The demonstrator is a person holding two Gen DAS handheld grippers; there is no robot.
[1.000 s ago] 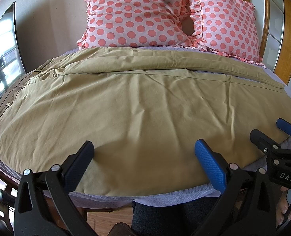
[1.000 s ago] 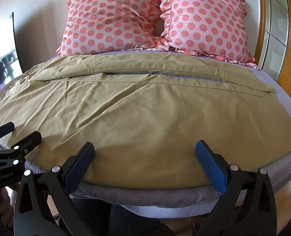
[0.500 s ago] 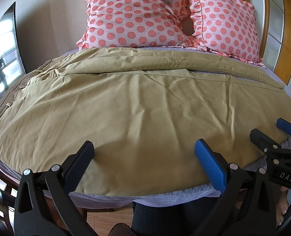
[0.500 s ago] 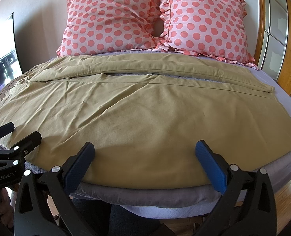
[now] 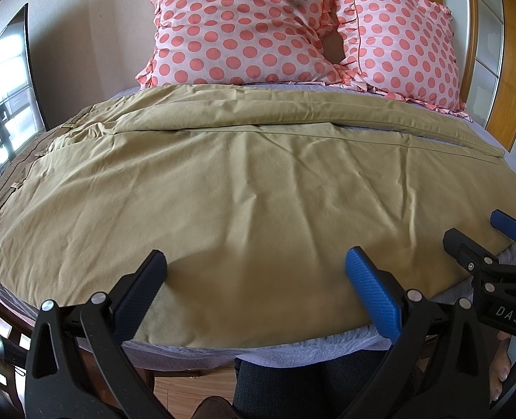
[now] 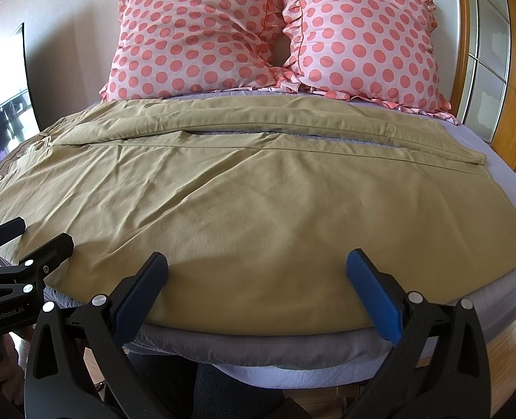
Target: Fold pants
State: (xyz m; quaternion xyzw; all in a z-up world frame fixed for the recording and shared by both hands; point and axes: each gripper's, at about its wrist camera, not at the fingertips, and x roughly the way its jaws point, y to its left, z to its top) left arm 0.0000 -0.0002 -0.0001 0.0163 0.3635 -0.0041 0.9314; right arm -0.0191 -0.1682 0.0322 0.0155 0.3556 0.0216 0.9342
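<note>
- Left gripper (image 5: 254,286): jaws spread wide, 2 fingers level, nothing between them.
- Right gripper (image 6: 256,286): jaws equally wide, just beside the left.

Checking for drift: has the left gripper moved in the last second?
No. The left gripper frames the same spot on the pants, pillows unchanged.

left wrist view: the pants (image 5: 251,209) and pillows (image 5: 244,24) sit a touch higher in the frame than a second ago, a very slight shift.
right gripper (image 5: 481,234): at the right edge of that view, marginally higher.
right wrist view: no visible change; wrinkles in the cloth look alike.
</note>
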